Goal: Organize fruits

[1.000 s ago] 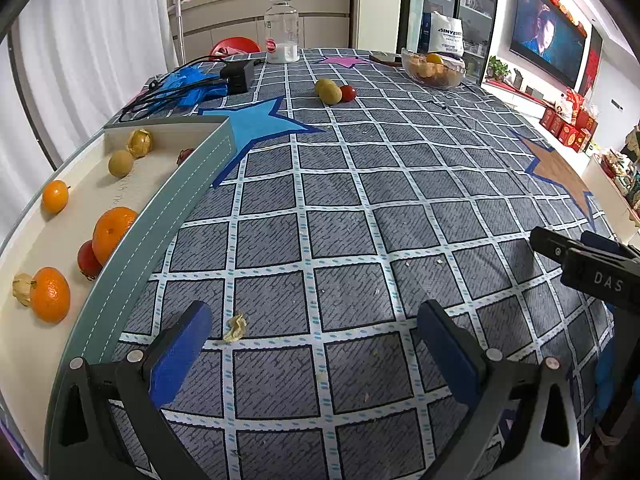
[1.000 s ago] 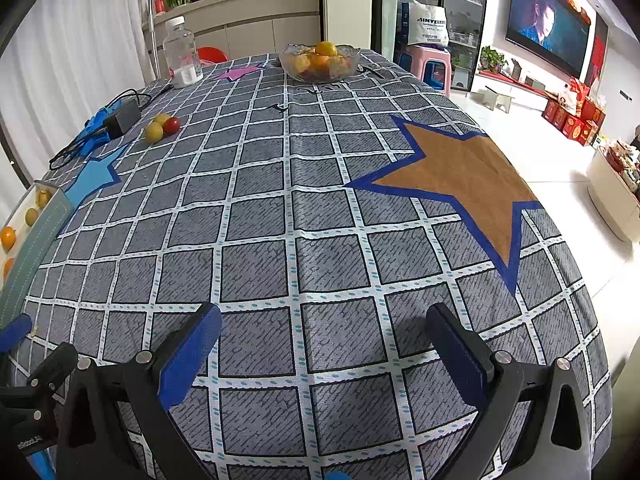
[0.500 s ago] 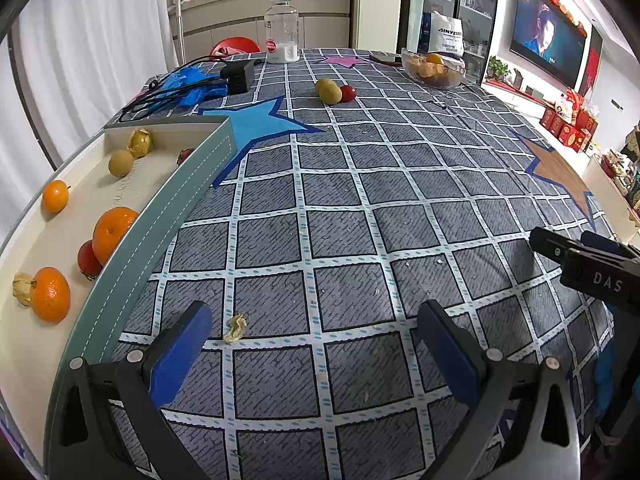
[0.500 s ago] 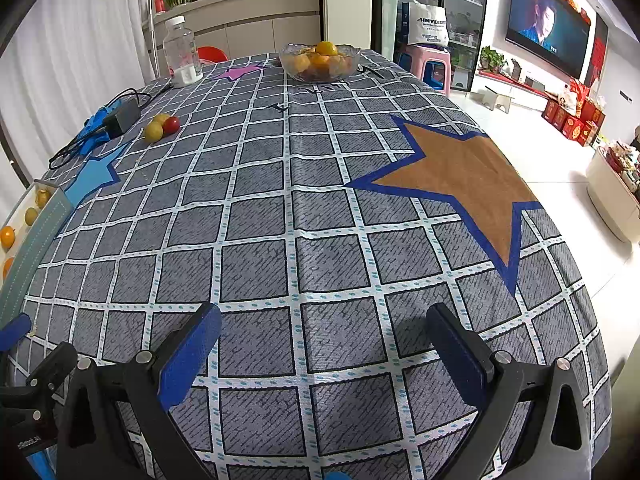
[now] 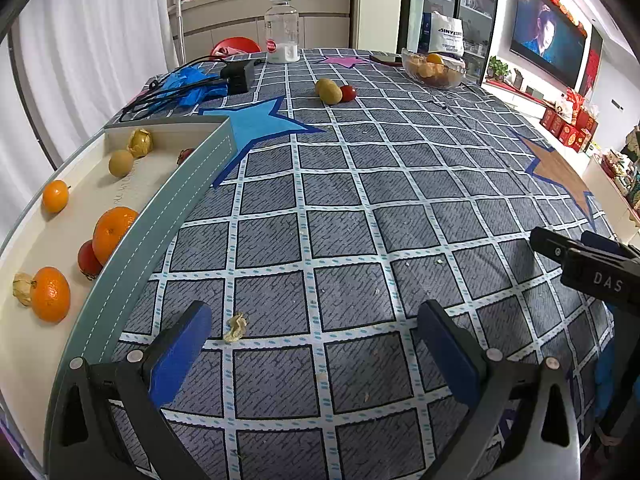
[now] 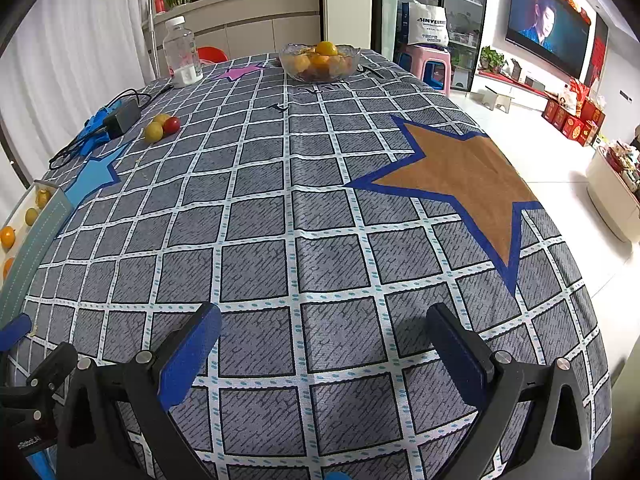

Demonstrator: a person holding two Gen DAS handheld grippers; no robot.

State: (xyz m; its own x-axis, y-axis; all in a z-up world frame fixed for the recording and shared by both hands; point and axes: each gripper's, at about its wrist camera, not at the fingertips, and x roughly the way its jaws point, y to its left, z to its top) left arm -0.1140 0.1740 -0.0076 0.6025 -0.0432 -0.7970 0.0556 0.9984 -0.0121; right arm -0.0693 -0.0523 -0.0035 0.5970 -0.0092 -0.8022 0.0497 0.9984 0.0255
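A cream tray with a grey-green rim (image 5: 168,216) lies at the left and holds oranges (image 5: 112,232), a small tangerine (image 5: 55,196), red fruits and husked berries. Far across the table sit a green kiwi (image 5: 329,91) and a red tomato (image 5: 348,93), seen again as a yellow-green fruit (image 6: 153,131) beside the tomato (image 6: 172,124). A glass bowl (image 6: 320,62) of oranges stands at the far end. My left gripper (image 5: 312,344) is open over bare cloth near the tray. My right gripper (image 6: 324,340) is open and holds nothing.
A checked grey tablecloth with stars (image 6: 460,176) covers the table. A clear bottle (image 5: 282,30), a black charger with cables on blue cloth (image 5: 236,74) and a dry husk scrap (image 5: 236,326) lie on it. The floor drops off at the right edge (image 6: 580,280).
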